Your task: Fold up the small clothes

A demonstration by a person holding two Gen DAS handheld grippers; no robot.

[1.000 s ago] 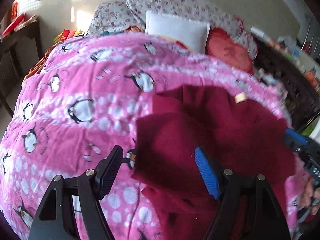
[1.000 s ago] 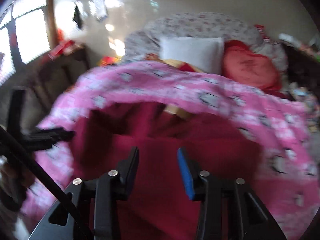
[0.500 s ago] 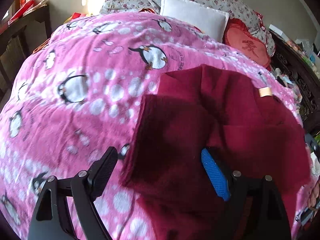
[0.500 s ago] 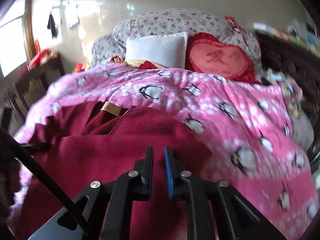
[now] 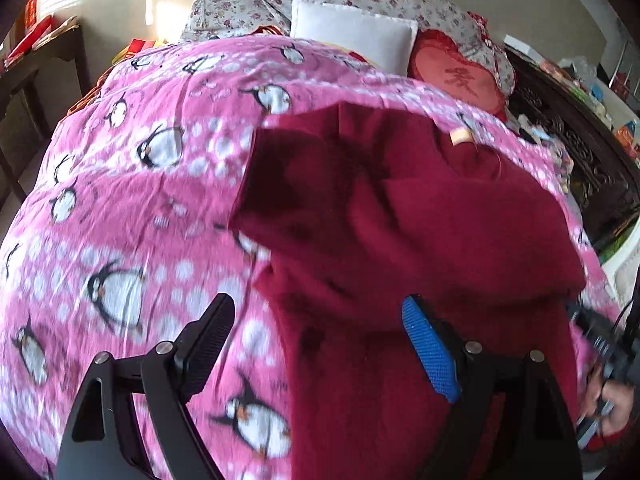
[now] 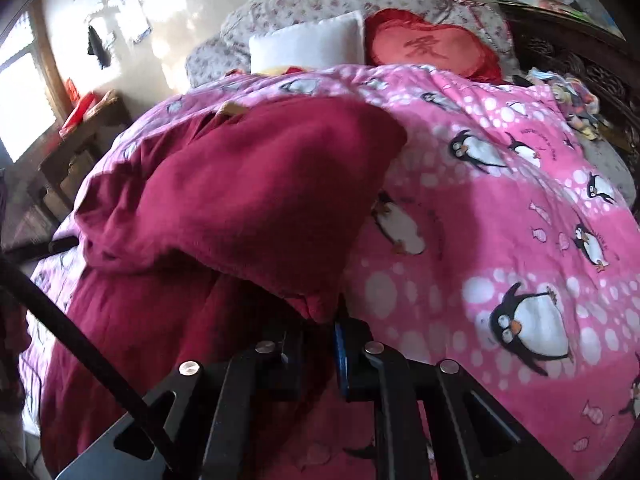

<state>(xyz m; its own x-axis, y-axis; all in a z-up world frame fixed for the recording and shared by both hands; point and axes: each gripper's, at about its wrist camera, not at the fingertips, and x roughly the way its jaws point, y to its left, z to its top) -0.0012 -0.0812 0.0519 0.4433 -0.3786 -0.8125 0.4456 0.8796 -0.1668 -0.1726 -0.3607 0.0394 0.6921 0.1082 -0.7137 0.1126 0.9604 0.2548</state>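
Right fingers [image 6: 325,344] pinching maroon garment [image 6: 256,200], left fingers [image 5: 320,344] spread above quilt [image 5: 120,200]

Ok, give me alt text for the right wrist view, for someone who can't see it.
The right claw, seen from behind, is shut on a fold of a dark red garment and holds that flap up over the rest of it. The garment lies on a pink penguin quilt on a bed, with a white pillow and a red heart cushion at the far end.

spread tongs [image 5: 316,340] over maroon garment [image 5: 400,220]
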